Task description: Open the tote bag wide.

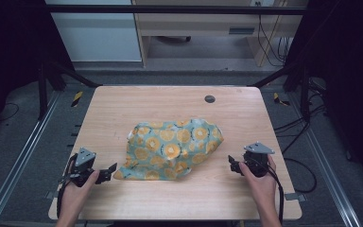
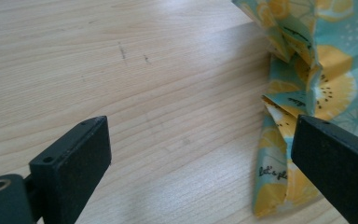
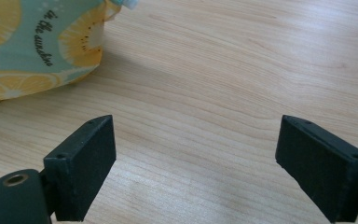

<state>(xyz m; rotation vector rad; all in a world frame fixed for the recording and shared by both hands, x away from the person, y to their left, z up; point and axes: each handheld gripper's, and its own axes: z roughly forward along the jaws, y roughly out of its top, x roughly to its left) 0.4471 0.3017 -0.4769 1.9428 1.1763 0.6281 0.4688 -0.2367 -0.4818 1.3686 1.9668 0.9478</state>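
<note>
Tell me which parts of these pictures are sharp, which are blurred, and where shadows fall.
High view: soft, slightly blurred overall; dark surroundings, evenly lit pale wooden table. Left gripper view: wood grain sharp, the near black tongs soft. Right gripper view: the crumpled teal cloth with orange citrus print shows readable lettering and casts a soft shadow on the wood beside it.

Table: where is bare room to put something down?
Bare wood lies along the table far edge, between the crumpled cloth and the dark round hole, and at both side edges. The near edge is crowded: left gripper, right gripper, cloth between.
</note>
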